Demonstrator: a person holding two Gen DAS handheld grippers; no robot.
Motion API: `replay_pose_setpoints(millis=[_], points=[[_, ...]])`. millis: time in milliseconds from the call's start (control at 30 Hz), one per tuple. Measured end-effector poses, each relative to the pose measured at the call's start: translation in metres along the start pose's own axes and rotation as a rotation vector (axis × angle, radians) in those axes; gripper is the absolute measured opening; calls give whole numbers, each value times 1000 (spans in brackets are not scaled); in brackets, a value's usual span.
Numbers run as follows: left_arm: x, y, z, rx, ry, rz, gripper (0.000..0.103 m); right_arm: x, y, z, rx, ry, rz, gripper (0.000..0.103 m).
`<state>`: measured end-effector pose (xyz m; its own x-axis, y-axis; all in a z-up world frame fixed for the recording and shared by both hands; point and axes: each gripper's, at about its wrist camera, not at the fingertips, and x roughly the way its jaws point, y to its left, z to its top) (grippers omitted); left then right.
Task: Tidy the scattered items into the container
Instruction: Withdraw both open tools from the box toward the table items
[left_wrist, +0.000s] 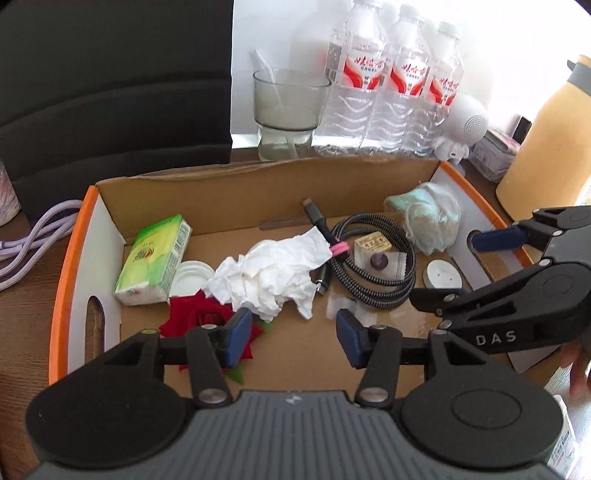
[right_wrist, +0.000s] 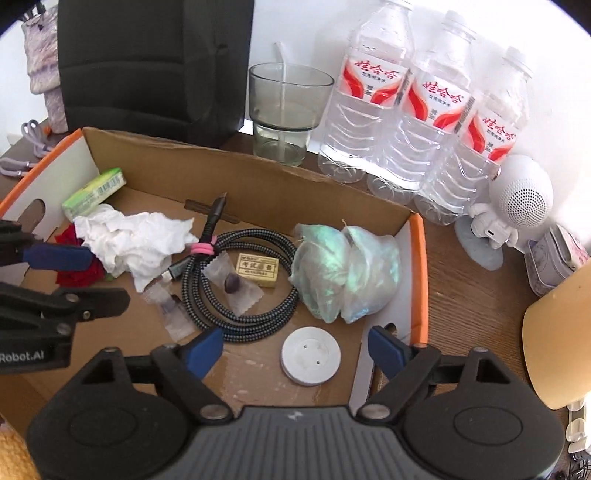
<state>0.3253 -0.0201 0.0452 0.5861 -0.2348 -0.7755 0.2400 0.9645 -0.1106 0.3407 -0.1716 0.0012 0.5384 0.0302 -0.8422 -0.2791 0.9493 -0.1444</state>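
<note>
One cardboard box (right_wrist: 258, 173), orange rim, cluttered inside

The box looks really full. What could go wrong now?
1. The left gripper hangs open right over the rose; it might squash the petals.
2. The right gripper is close to the box wall and could bump it toward the water bottles.
</note>
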Motion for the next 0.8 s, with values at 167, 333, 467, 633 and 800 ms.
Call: replay_pose_setpoints(millis=[167, 333, 467, 633, 800], points=[[1, 0, 0, 3, -2, 16, 53, 6, 8, -4, -36, -4, -12, 98], [0, -1, -1, 39, -15, 26, 53, 8, 19, -11, -63, -7, -49, 100], [-1, 0, -2, 32, -14, 27, 53, 4, 13, -12, -20, -6, -4, 100], [-24, -4, -2, 42, -59, 18, 54, -16, 8, -10, 24, -62, 7, 100], [-100, -27, -14, 103, -276, 62, 81, -67, -8, -13, 134, -98, 103, 100]])
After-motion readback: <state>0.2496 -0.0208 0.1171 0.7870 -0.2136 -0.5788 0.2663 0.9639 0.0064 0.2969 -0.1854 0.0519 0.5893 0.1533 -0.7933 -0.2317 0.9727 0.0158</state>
